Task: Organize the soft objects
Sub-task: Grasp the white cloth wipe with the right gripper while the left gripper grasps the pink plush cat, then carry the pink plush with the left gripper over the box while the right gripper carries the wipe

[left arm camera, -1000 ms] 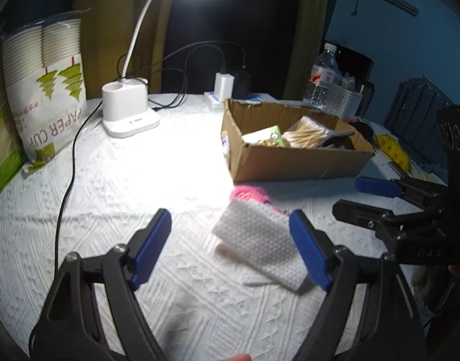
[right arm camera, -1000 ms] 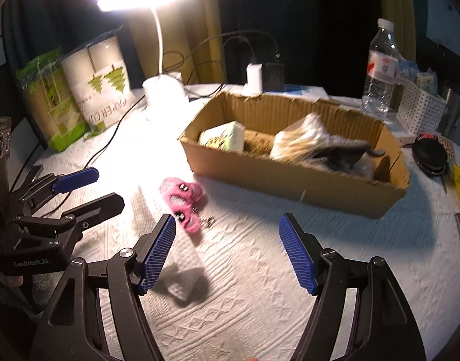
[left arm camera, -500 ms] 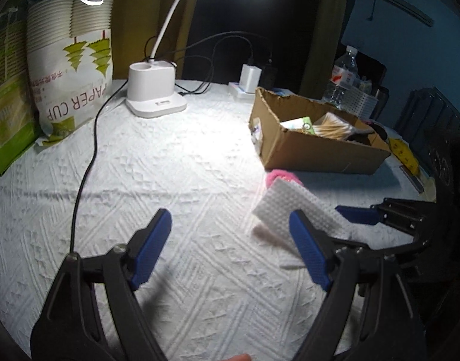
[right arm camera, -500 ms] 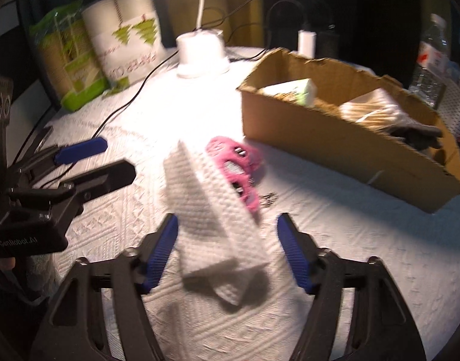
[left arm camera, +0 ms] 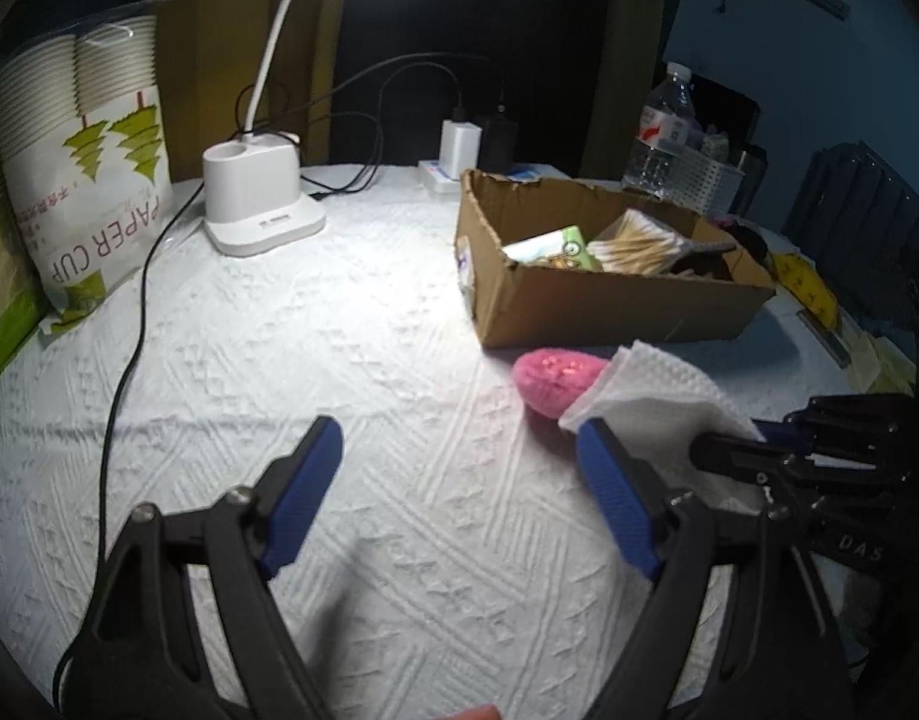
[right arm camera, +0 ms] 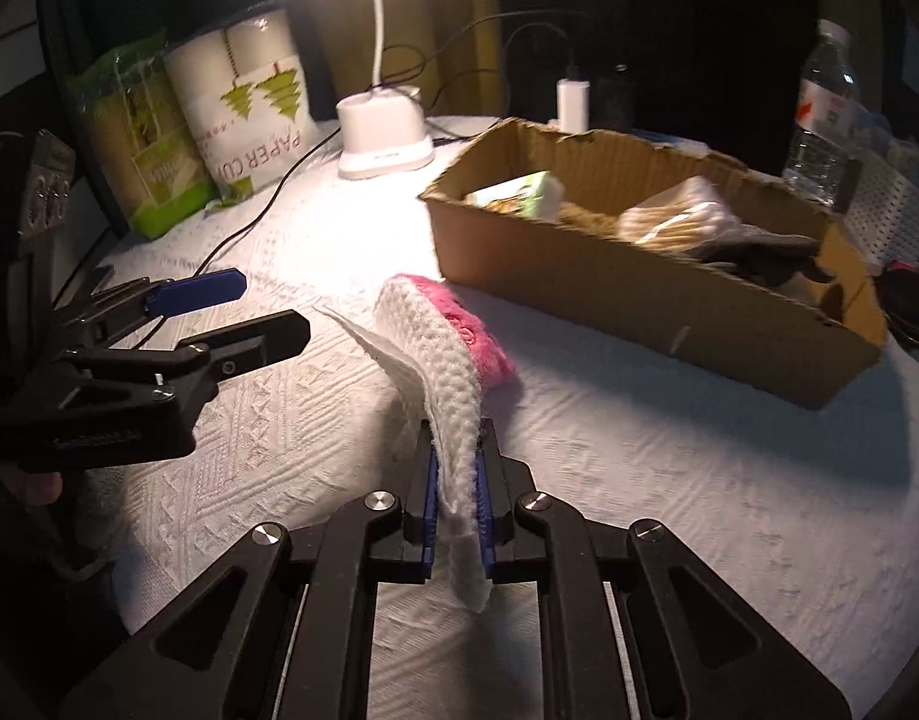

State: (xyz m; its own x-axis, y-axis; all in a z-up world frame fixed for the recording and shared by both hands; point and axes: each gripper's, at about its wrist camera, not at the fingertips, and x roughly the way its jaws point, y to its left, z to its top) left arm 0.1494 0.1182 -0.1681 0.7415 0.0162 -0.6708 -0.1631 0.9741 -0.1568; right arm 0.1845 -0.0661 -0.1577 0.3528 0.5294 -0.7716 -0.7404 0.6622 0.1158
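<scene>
Lifting looks to be the step in hand: right gripper (right arm camera: pixel 457 495) pinches the white cloth (right arm camera: pixel 441 372) just short of the cardboard box (right arm camera: pixel 639 294) (pink toy (right arm camera: pixel 489 342) nearer it), left gripper (left arm camera: pixel 459 498) gapes idle, so carry boxward next.

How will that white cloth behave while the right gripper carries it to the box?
Probably floppy: the white cloth bends over above the right gripper and droops below its pads. Likely light, since a thin pinch holds it up. It may brush the pink plush just behind it.
</scene>
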